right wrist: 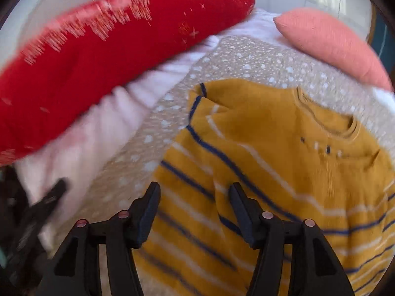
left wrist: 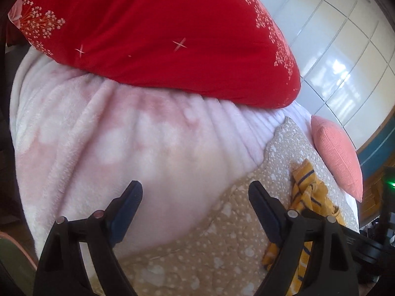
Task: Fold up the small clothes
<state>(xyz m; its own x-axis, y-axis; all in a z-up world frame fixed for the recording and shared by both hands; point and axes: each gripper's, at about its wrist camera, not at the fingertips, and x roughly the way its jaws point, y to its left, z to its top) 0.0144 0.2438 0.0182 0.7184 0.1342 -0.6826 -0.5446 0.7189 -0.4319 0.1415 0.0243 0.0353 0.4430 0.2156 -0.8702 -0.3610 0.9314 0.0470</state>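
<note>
A small mustard-yellow sweater (right wrist: 271, 162) with blue and white stripes lies spread on a beige spotted bedspread (right wrist: 237, 59), neck toward the far right. My right gripper (right wrist: 195, 192) is open and empty just above the sweater's lower left part. My left gripper (left wrist: 195, 190) is open and empty over the edge between a pale pink fleece blanket (left wrist: 123, 148) and the bedspread (left wrist: 222, 241). In the left wrist view the sweater (left wrist: 308, 192) shows bunched at the right, behind the right finger. The left gripper (right wrist: 47, 202) shows blurred at the left in the right wrist view.
A big red floral pillow (left wrist: 160, 32) lies on the fleece blanket at the back; it also shows in the right wrist view (right wrist: 98, 56). A small salmon cushion (left wrist: 338, 155) lies at the bed's far right (right wrist: 330, 42). White wardrobe doors (left wrist: 345, 49) stand behind.
</note>
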